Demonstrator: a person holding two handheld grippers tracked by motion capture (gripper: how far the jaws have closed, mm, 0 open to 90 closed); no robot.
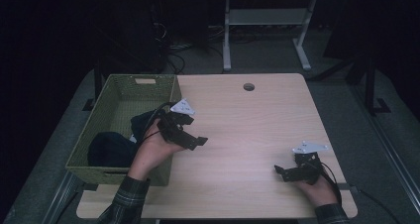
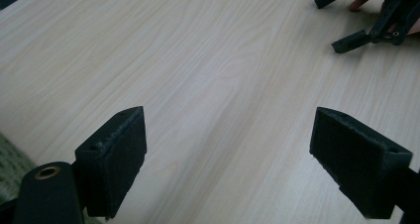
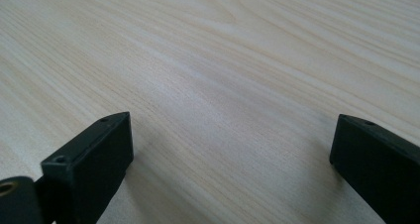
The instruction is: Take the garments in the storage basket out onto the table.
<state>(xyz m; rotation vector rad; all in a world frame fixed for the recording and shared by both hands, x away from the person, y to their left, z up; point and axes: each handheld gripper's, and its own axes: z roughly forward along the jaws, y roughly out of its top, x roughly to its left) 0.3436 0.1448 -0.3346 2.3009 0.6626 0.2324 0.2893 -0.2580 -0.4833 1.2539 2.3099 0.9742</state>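
Dark clothes (image 1: 116, 144) lie in basket (image 1: 143, 83) — worktop (image 1: 247, 130) bare; your left hand-held gripper (image 1: 195, 130) and right hand-held gripper (image 1: 280, 172) both gape, grasping nothing — job likely done.

A woven olive-green basket (image 1: 121, 92) with a cut-out handle slot in its far wall sits at the left edge of the pale wood surface (image 1: 257, 125), overhanging it on the left. Dark clothing (image 1: 111, 147), black or deep navy, lies bunched inside, heaped toward the near end, with a second crumpled fold (image 1: 143, 121) against the right wall.
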